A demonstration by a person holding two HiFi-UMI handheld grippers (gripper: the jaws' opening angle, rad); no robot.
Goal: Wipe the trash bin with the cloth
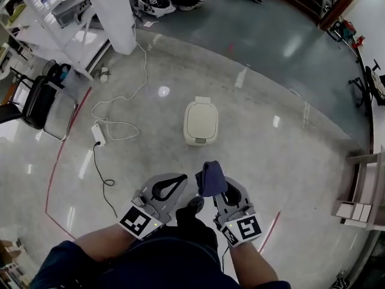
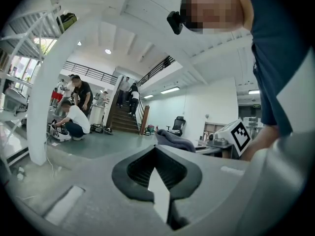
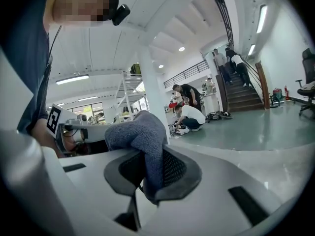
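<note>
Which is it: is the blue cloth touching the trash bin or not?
Apart. The head view shows the cloth pinched in the right gripper, with bare floor between it and the trash bin farther ahead.

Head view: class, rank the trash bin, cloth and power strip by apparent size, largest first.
1. Trash bin
2. Cloth, close behind; it is nearer the camera, so its look is inflated
3. Power strip, clearly smallest
</note>
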